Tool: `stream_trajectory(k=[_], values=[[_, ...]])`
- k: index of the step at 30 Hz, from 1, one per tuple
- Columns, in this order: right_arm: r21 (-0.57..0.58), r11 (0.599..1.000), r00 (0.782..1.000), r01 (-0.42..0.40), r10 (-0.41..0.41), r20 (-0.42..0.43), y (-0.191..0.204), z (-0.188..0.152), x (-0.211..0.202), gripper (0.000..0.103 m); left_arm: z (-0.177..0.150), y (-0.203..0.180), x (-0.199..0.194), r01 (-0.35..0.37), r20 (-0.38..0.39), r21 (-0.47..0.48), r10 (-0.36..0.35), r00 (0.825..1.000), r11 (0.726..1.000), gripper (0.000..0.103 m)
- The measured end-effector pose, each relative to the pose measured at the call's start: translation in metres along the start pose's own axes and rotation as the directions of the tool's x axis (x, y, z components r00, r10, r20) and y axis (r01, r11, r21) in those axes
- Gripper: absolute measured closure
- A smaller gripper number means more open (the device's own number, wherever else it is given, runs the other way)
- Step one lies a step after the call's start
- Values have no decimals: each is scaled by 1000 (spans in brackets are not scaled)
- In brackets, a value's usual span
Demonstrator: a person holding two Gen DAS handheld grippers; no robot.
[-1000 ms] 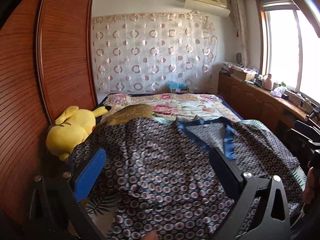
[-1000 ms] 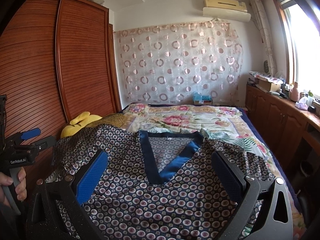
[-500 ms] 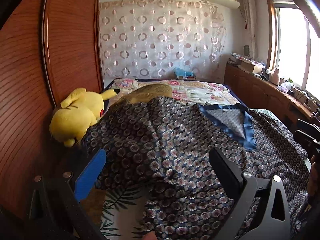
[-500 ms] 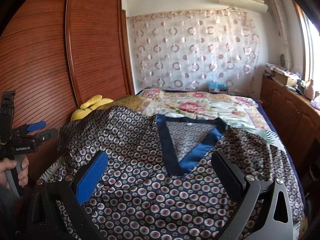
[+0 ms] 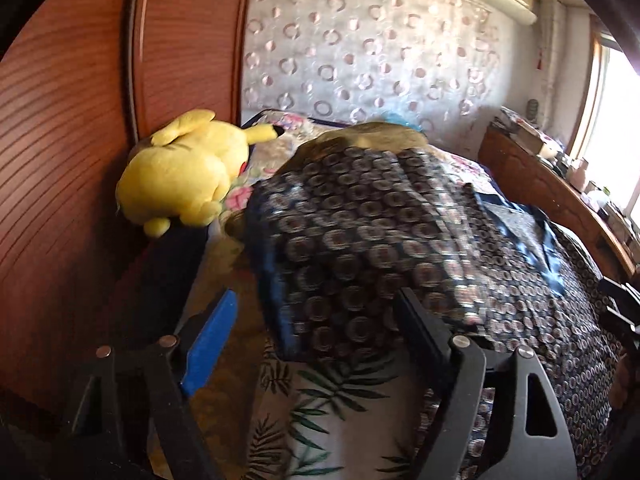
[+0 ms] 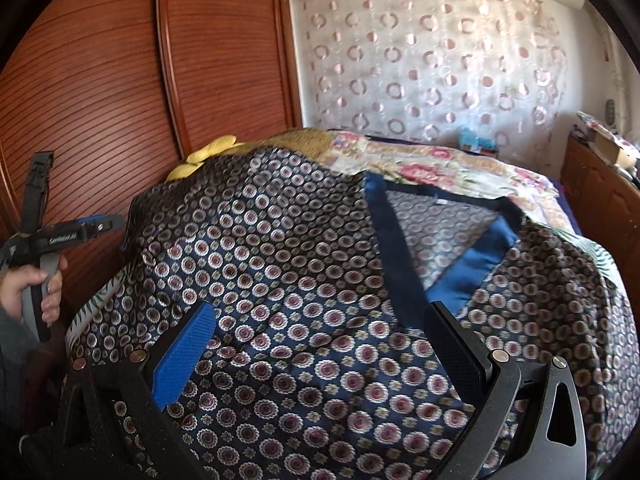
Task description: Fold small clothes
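A dark navy top with a circle pattern (image 6: pixel 304 264) and a blue V-neck band (image 6: pixel 468 264) lies spread flat on the bed. In the left wrist view the top (image 5: pixel 372 236) shows with its left sleeve end toward me. My left gripper (image 5: pixel 312 332) is open and empty, just short of that sleeve edge; it also shows in the right wrist view (image 6: pixel 76 232), held in a hand at the far left. My right gripper (image 6: pixel 324 344) is open and empty, low over the lower front of the top.
A yellow plush toy (image 5: pixel 184 176) lies at the bed's left edge against the wooden wardrobe (image 5: pixel 80 120). A leaf-print sheet (image 5: pixel 336 400) and a floral quilt (image 6: pixel 452 168) cover the bed. A wooden counter (image 5: pixel 556 196) runs along the right under the window.
Both grippers have swung to the left and dropped lower toward the bed. The left one now faces the sleeve and plush toy. Both have stayed open.
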State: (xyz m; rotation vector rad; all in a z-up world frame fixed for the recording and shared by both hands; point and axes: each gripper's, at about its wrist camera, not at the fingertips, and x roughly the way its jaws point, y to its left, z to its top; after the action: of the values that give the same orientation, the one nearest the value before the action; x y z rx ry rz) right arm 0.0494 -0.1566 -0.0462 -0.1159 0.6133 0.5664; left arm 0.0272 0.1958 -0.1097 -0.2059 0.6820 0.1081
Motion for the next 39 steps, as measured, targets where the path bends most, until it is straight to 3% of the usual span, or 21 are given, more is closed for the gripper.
stream_trajectory(k=[4,6,8,13,14,15,21,28,35,39], values=[[-8,1000,1000,-17,17,-21,-4,6,-1,0,7,12,12,11,-7,-26,-11,1000,1000,29],[-11,1000,1000,-19,19,-17,-4,6,0,0,12,17,19,40,-17,-51,-41,999,998,41],[-13,1000,1000,-23,23,-16,-5,10,-1,0,13,19,26,72,-34,-71,-75,997,995,46],[-19,999,1000,-26,25,-11,-3,12,8,0,7,25,37,73,-63,-92,-79,995,993,46],[-19,999,1000,-27,27,-11,-2,11,10,0,6,26,39,86,-66,-96,-92,994,992,54],[-7,999,999,-38,37,-22,-2,9,11,0,6,26,39,108,-69,-96,-115,991,990,70],[12,999,999,-34,35,-17,-3,5,13,0,11,22,32,159,-56,-59,-162,985,985,98],[42,999,1000,-29,29,-3,-10,0,7,0,26,9,1,144,26,3,-144,989,990,100],[76,997,1000,-12,11,22,-25,0,-6,0,67,-50,-23,217,86,134,-230,969,967,100],[98,995,999,3,-6,34,-34,-2,-14,0,76,-86,-22,263,69,204,-282,957,943,100]])
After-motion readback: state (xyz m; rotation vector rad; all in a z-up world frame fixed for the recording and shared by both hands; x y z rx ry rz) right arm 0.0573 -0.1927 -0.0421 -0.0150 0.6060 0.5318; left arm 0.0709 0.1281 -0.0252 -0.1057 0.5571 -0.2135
